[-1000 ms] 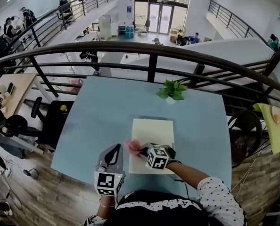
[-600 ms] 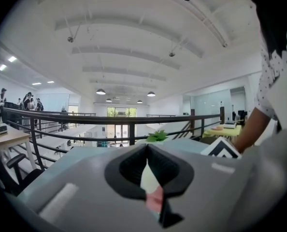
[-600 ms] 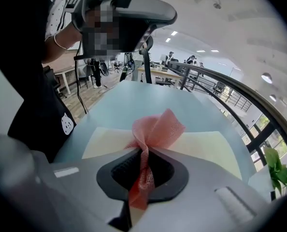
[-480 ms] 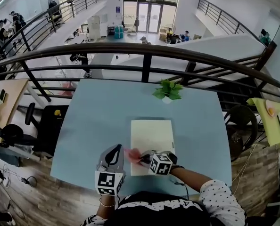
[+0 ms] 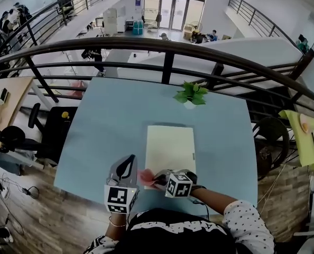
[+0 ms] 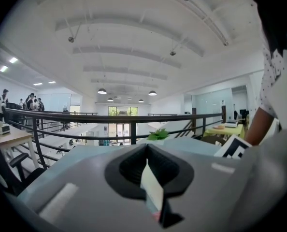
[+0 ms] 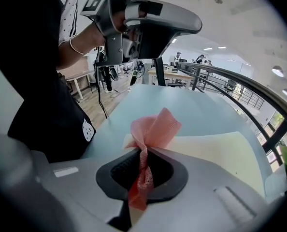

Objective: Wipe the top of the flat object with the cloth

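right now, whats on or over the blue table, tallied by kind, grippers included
pink cloth: 1
cream flat board: 1
potted plant: 1
grippers: 2 (left gripper, right gripper)
total: 5

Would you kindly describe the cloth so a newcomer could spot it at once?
Start at the pale blue table, then the cream flat sheet on it. At its near left corner, the cloth is the only pink thing, bunched in the right gripper.
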### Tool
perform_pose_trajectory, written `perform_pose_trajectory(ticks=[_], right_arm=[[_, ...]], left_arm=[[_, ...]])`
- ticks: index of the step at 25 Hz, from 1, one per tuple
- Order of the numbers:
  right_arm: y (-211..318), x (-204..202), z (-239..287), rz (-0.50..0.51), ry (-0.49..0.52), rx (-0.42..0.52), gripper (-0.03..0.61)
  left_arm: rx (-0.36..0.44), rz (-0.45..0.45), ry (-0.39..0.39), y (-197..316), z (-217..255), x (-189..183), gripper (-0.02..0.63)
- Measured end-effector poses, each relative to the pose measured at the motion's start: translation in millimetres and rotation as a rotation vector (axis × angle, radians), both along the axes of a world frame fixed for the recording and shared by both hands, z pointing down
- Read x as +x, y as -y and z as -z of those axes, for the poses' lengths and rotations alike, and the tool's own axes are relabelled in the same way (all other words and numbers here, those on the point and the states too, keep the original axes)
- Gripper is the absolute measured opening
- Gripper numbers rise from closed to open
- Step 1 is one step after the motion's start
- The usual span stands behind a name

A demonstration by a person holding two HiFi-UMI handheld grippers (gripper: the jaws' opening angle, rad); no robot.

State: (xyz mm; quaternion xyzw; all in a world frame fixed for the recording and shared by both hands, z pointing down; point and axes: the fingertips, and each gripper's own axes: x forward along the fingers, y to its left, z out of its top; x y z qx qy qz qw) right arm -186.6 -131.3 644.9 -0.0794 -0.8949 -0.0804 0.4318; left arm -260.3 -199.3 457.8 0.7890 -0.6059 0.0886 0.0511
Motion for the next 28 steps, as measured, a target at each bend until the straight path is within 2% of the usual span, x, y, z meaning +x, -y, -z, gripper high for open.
perform_pose_trajectory(ticks=[17,19,22,28], right_arm=[[-36,8,5,0.1,0.077,-0.129,0.02],[-28,7,12,0.078,0.116,-0.158,0.02],[-1,9,24,-0.012,0.174,-0.174,0.02],[86,24,50,-0.196,0.264,-0.091,0.02]], left_arm=[[0.014,0.095,0.042,-20,14,11,0.0],[0.015,0.105,0.046,-21,15,10,0.0],[0.009,0.117,0.05,-21,14,10,0.0],[-0.011,0.133,0.053,-14,14,9,0.0]])
